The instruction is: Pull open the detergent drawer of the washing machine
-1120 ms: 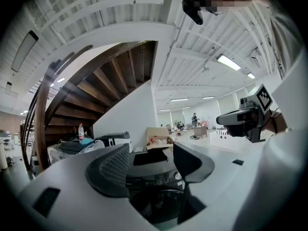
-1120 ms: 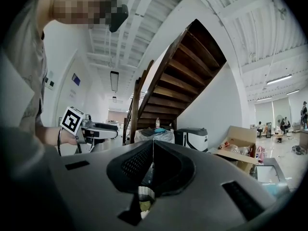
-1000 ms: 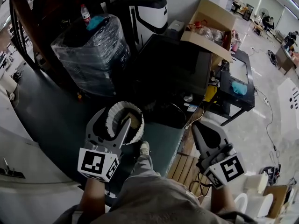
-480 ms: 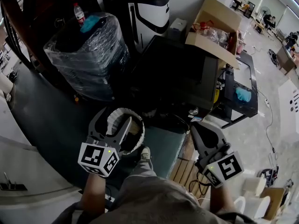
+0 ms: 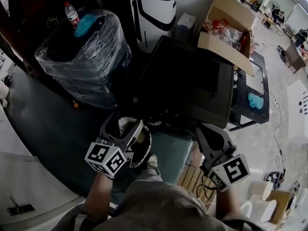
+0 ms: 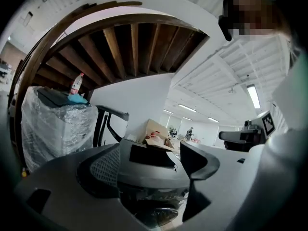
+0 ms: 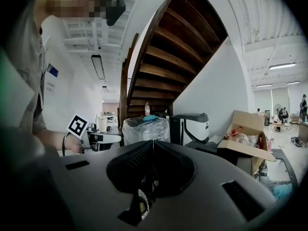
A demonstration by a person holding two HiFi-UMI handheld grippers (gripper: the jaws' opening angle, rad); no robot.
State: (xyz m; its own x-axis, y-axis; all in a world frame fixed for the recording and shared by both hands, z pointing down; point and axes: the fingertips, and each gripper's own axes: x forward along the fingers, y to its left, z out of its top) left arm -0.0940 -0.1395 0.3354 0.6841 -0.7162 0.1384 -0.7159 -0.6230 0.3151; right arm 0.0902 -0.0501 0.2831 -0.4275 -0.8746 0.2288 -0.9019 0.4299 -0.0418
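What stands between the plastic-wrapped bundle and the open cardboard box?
A white-and-black machine and a small pale box stand between the plastic-wrapped bundle and the open cardboard box, clearest in the head view.

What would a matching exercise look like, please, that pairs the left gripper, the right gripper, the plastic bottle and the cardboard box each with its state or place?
Things:
1. left gripper
2. right gripper
3. plastic bottle
4. cardboard box

States or places:
A. flaps open, things inside
B. jaws together
C. standing on top of the plastic-wrapped bundle
D. jaws apart

Pairs: 1-D, 2-B, 3-C, 4-A.

The left gripper's jaws are opening, with nothing between them.
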